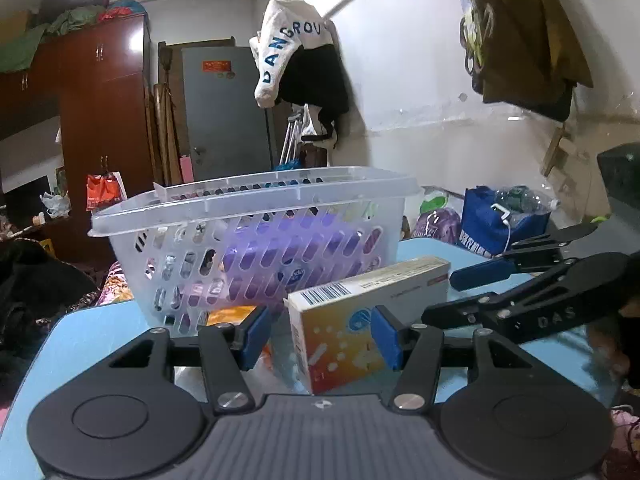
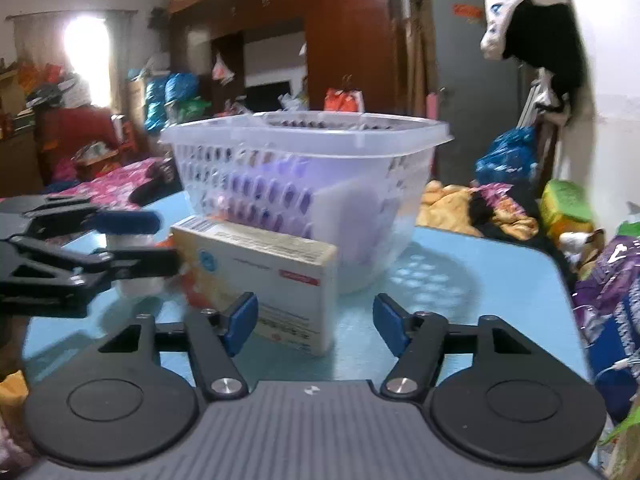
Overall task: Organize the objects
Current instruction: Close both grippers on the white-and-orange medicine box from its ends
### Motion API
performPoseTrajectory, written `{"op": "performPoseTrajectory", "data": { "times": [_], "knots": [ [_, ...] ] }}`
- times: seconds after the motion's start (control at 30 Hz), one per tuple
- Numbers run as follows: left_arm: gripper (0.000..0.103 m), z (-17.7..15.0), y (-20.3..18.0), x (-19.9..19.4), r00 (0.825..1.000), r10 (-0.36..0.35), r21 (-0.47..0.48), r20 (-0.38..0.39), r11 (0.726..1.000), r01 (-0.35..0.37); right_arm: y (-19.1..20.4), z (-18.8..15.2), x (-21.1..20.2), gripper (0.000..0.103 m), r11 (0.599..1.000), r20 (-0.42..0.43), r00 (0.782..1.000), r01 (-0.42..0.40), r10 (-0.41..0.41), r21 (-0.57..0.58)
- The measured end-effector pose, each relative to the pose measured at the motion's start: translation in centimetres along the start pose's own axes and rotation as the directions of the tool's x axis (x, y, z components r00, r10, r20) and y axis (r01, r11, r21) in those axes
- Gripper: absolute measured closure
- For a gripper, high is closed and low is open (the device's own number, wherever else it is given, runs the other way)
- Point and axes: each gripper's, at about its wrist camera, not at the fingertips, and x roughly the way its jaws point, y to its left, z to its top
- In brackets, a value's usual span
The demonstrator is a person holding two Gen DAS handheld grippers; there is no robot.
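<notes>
The left gripper is nearest in the left wrist view. Its two blue-padded jaws stand released. The right pad overlaps the printed front of the white and orange cardboard box with a barcode, and the left pad is clear of the box with a gap between them. The box stands on its long edge on the light blue worktop, just in front of the basket.

In the right wrist view, the right gripper is also released. Its left pad lies over the box and its right pad is well clear of it.

Each view shows the other gripper from the side. The right gripper reaches in at the box's far end, and the left gripper at its barcode end.

Behind the box sits the one translucent white perforated plastic basket, with a purple packet inside it. Only the right view shows a white flat slab leaning inside the basket. Only the left view shows an orange packet at the basket's foot, and beyond the worktop a blue bag holding clear plastic bottles.

Farthest back, both views show one brown wooden wardrobe and one white garment with blue letters hanging on the wall.

In all there are one box, one basket and two grippers.
</notes>
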Motion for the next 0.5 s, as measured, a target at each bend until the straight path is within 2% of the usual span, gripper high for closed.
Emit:
{"op": "performPoseTrajectory", "data": {
  "times": [0.1,0.17,0.3,0.37,0.43,0.5],
  "knots": [
    [0.043,0.2,0.5,0.9,0.999,-0.023,-0.008,-0.025,1.000,0.023,0.2,0.3,0.0,0.042,0.999,0.006,1.000,0.022,-0.022,-0.036],
    [0.043,0.1,0.8,0.9,0.999,-0.038,-0.014,-0.031,0.999,0.038,0.0,0.4,0.5,0.053,0.999,-0.019,1.000,-0.013,0.012,-0.043],
    [0.046,0.1,0.2,1.1,0.997,-0.067,0.022,-0.049,0.997,0.068,-0.2,0.5,1.1,0.060,0.997,-0.039,0.999,-0.020,0.017,-0.068],
    [0.054,0.1,0.0,1.1,0.998,-0.054,0.033,-0.044,0.998,0.055,-0.2,0.3,0.9,0.061,0.997,-0.040,0.999,-0.004,0.001,-0.081],
    [0.067,0.0,0.2,1.1,0.996,-0.074,0.022,-0.046,0.997,0.075,-0.2,0.2,0.6,0.061,0.995,-0.031,0.999,0.026,-0.029,-0.100],
    [0.070,-0.2,0.7,1.0,0.995,-0.090,0.014,-0.038,0.996,0.090,-0.5,0.1,0.0,0.063,0.995,-0.014,1.000,0.026,-0.028,-0.092]
  ]
}}
